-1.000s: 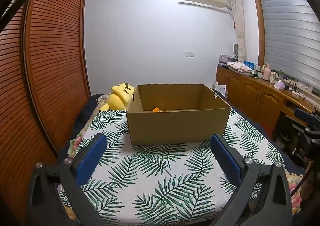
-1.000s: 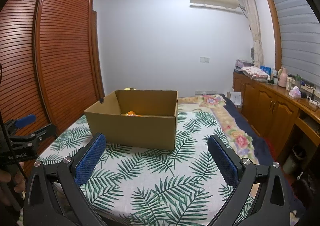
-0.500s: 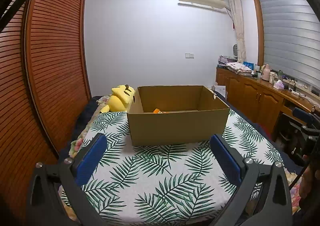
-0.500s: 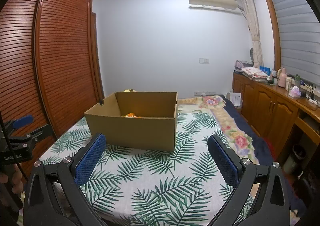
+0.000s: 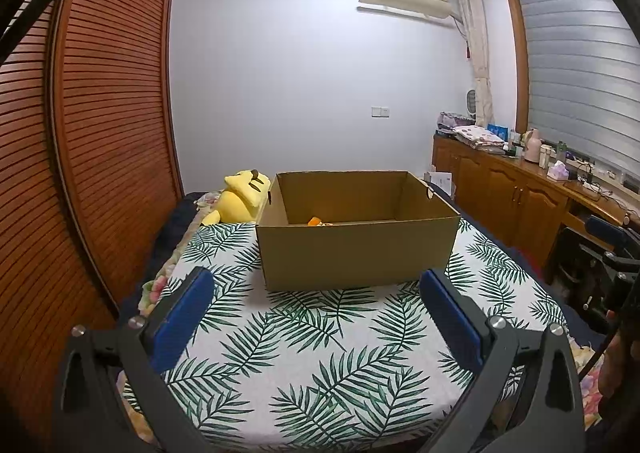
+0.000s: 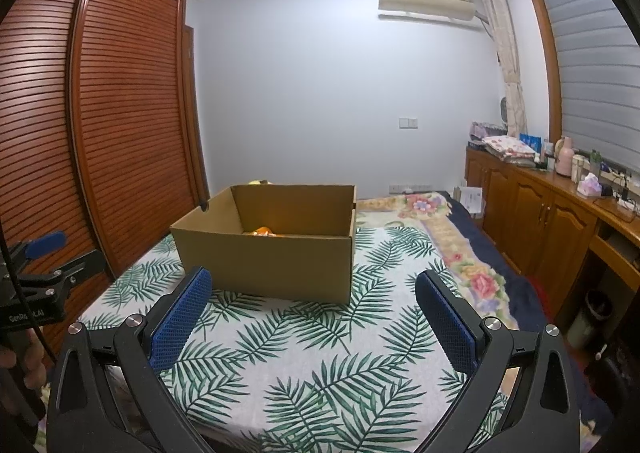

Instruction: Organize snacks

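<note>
An open cardboard box point(image 5: 356, 249) stands on the palm-leaf cloth point(image 5: 320, 353); an orange snack point(image 5: 315, 220) lies inside against its near wall. The left gripper point(image 5: 316, 289) and right gripper point(image 6: 314, 287) hover level above the cloth, short of the box, jaws spread wide, holding nothing. A yellow plush toy point(image 5: 240, 199) lies behind the box.

Both views are evenly, rather dimly lit with a cool cast; no lamp shows. The cardboard box point(image 5: 356, 249) interior glows warm orange. Fisheye bending curves the wardrobe doors point(image 6: 120, 113), dark vignette fills the corners. Focus stays sharp throughout.
</note>
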The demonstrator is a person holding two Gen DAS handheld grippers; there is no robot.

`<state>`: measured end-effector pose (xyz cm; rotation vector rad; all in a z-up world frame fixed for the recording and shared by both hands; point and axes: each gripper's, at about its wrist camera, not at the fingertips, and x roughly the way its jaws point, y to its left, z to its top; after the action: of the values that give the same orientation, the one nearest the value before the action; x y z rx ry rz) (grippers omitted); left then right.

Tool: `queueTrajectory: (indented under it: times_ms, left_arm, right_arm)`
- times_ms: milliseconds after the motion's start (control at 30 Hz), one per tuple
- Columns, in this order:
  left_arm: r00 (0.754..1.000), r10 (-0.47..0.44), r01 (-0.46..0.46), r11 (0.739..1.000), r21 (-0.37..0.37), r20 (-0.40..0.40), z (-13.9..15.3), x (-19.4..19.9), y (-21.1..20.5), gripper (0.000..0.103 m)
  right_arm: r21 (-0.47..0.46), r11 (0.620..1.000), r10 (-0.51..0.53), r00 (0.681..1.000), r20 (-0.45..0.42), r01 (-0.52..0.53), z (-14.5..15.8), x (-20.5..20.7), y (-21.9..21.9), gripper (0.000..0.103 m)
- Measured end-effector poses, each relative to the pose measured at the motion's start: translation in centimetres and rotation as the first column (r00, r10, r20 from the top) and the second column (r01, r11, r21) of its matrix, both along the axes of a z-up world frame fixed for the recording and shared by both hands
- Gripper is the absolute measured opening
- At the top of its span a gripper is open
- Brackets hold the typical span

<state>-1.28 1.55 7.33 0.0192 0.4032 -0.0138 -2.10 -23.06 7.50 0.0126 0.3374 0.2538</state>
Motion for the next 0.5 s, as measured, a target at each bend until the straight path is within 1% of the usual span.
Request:
queueTrajectory:
  times_ms: [500]
  left_arm:
    - [1.0, -0.001, 0.001, 1.0, -0.002, 0.006, -0.12, -0.21, -0.09, 0.103]
  right_arm:
    - [0.004, 1.0, -0.004, 1.0, -0.002, 0.004, -0.3, -0.23, 0.18, 0.103]
